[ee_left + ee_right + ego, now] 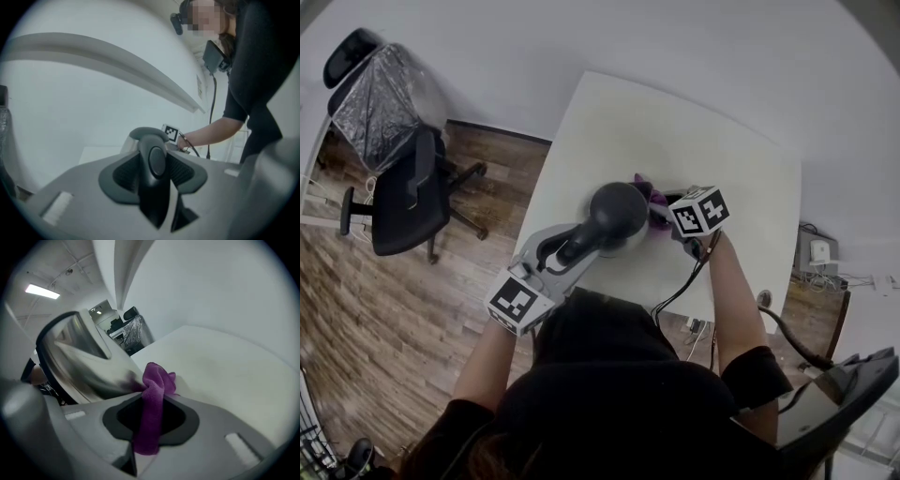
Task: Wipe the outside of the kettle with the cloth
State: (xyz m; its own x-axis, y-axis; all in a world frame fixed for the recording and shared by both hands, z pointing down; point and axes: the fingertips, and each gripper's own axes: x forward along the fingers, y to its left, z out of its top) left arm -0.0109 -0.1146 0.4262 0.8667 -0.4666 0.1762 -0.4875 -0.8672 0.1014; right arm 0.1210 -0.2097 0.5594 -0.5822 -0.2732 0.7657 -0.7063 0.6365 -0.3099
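One kettle (619, 211), one purple cloth (157, 380), one white desk (628, 122), two grippers: that's all we count for the task.
The left hand-held gripper (154, 171) is clenched on the kettle's black handle. The right hand-held gripper (150, 416) is grasping the cloth, whose bunched end touches the kettle's shiny steel side (low down, just above the desk). The kettle stands upright on the desk, toward the person's side. Only the right gripper view gives us that cloth-to-steel contact, and only the left gripper view shows the handle between the jaws. Only the head view has the two office chairs (403, 197) on the wood floor (384, 309), one wrapped in plastic.
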